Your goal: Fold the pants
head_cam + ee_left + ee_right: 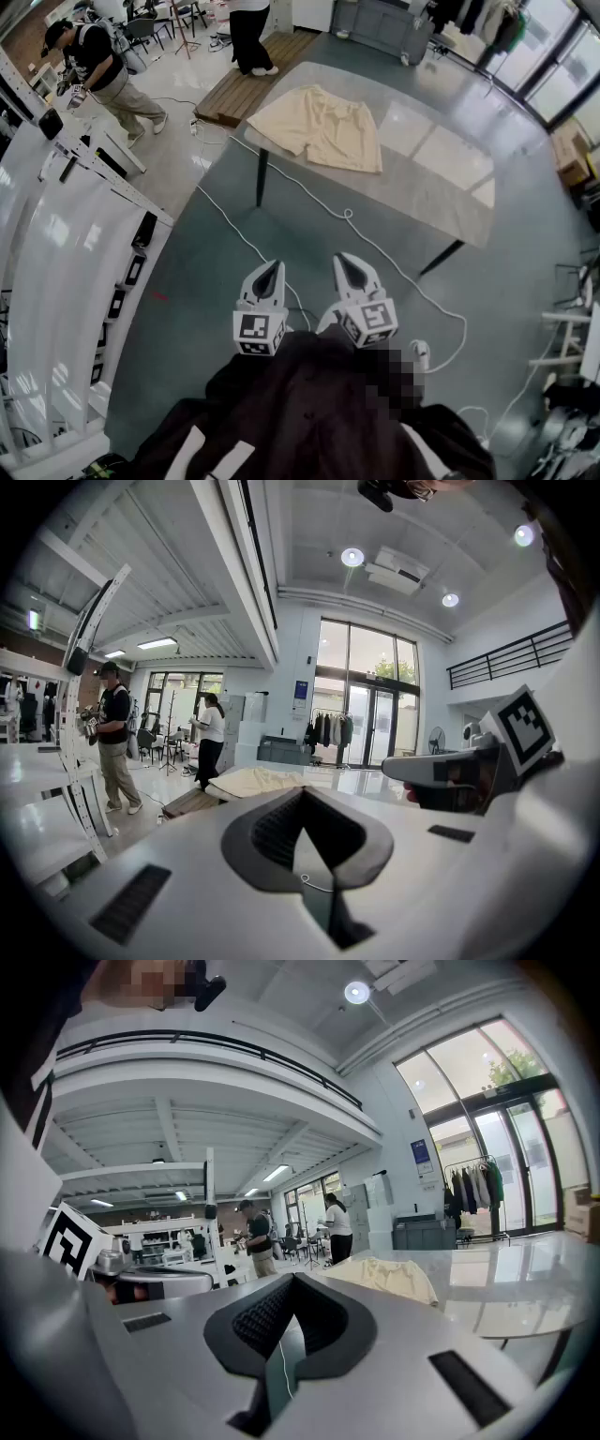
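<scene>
Cream-coloured pants (319, 127) lie spread flat on the far left part of a glossy grey table (441, 178). They also show as a pale heap in the left gripper view (258, 780) and in the right gripper view (389, 1279). My left gripper (273, 270) and right gripper (347, 264) hang side by side over the floor, well short of the table, close to my body. Both are shut with nothing between the jaws. In the left gripper view the left gripper (302, 803) points toward the table, and so does the right gripper (289, 1288) in its own view.
A white cable (375, 248) runs across the floor between me and the table to a power strip (419, 354). White racks (75, 216) stand at the left. A wooden platform (253, 89) lies beyond the table. Two people (108, 75) stand in the background.
</scene>
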The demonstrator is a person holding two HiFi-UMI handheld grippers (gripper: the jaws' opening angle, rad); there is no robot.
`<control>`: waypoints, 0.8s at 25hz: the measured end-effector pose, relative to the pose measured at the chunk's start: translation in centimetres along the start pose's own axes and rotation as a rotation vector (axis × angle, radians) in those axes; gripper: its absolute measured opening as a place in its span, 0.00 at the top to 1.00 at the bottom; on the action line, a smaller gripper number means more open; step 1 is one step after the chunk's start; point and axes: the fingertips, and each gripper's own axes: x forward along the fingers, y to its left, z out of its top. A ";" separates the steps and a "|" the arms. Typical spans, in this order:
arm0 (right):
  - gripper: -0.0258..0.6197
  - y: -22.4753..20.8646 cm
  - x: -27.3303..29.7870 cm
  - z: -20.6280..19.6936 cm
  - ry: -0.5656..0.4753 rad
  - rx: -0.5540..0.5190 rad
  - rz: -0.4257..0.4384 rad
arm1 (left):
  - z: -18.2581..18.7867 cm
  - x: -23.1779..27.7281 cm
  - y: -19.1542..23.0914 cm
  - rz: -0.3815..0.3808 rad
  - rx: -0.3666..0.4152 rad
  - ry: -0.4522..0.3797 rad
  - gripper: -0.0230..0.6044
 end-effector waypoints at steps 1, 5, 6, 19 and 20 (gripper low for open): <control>0.96 0.1 0.1 0.2 0.001 0.003 -0.009 | -0.1 -0.1 0.3 0.000 -0.002 0.004 0.96; 0.96 0.2 0.8 1.0 -0.015 0.020 -0.017 | -0.1 0.0 1.3 0.000 -0.006 0.013 0.96; 0.96 0.1 1.1 1.2 -0.016 0.018 -0.018 | -0.1 0.2 1.4 0.000 -0.008 0.014 0.96; 0.96 -5.8 11.9 2.8 -0.020 0.052 0.044 | 2.0 10.1 6.4 0.042 0.003 0.030 0.96; 0.96 -6.4 13.0 3.0 -0.019 0.048 0.044 | 2.3 11.0 7.0 0.050 0.001 0.031 0.96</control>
